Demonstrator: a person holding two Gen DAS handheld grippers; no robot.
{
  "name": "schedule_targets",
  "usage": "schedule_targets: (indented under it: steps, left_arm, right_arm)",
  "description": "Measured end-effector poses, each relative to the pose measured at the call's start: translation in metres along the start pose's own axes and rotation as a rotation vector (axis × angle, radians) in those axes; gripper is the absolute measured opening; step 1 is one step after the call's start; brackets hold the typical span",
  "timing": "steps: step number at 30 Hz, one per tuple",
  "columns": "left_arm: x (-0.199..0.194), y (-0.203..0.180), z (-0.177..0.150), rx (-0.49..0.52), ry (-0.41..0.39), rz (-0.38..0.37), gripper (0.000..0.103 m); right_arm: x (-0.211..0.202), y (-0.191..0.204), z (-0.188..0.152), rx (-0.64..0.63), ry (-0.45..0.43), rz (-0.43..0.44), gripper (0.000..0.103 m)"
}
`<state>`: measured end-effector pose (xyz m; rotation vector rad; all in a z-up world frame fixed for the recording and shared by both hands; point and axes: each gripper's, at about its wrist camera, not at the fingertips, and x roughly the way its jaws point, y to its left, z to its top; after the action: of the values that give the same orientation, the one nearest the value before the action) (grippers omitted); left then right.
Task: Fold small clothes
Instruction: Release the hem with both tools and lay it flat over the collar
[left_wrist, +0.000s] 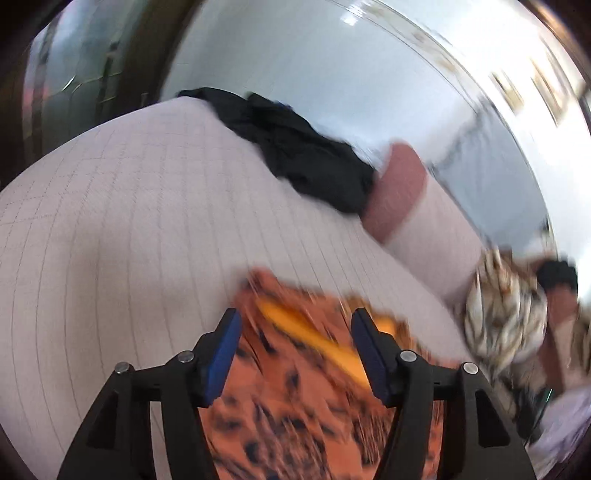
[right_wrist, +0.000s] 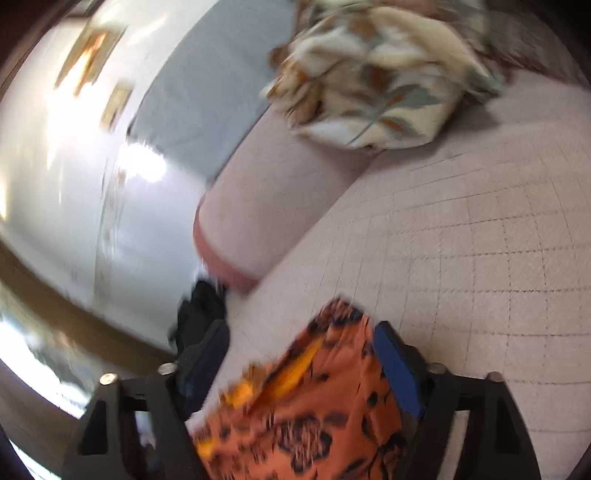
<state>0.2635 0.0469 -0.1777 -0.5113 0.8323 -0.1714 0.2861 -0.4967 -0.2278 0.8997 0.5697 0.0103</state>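
I see soft orange cloth with black flower marks (right_wrist: 314, 417), thin and matt. It lies on a pale pink bed cover (left_wrist: 129, 221), a matt cloth stitched in squares. The black plastic left gripper (left_wrist: 295, 350) has matt blue pads (left_wrist: 221, 358) and shiny metal pins (left_wrist: 185, 356). The crumpled black cloth (left_wrist: 295, 151) looks dull.

The orange garment (left_wrist: 295, 387) with black floral blotches and yellow patches lies rumpled on the pale checked bedsheet (left_wrist: 129, 221).
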Motion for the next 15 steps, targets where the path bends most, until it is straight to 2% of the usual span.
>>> schedule_targets:
  steps: [1,2,3,5,7,11,14,15]
  left_arm:
    - [0.000,-0.010,-0.012,0.033,0.015,0.000,0.063]
    - [0.001,-0.019,-0.025,0.064,0.026,-0.004,0.063]
    - [0.004,-0.024,-0.037,0.083,0.041,0.006,0.063]
    - [0.014,-0.024,-0.051,0.076,0.088,0.032,0.063]
    - [0.024,-0.018,-0.058,0.045,0.131,0.042,0.063]
    - [0.029,0.000,-0.053,0.063,0.085,0.131,0.063]
    - [0.041,0.008,-0.045,0.025,0.096,0.133,0.063]
    - [0.044,0.009,-0.043,0.010,0.098,0.132,0.063]
  right_arm:
    - [0.001,0.010,-0.005,-0.047,0.026,-0.021,0.052]
    - [0.004,0.021,-0.012,-0.100,0.054,-0.046,0.048]
    - [0.012,0.037,-0.023,-0.181,0.113,-0.079,0.038]
    - [0.034,0.065,-0.050,-0.311,0.225,-0.131,0.037]
    - [0.056,0.089,-0.083,-0.431,0.327,-0.137,0.037]
    - [0.092,0.136,-0.155,-0.650,0.541,-0.071,0.037]
    - [0.119,0.159,-0.194,-0.694,0.630,-0.015,0.037]
    - [0.134,0.166,-0.203,-0.703,0.652,-0.030,0.037]
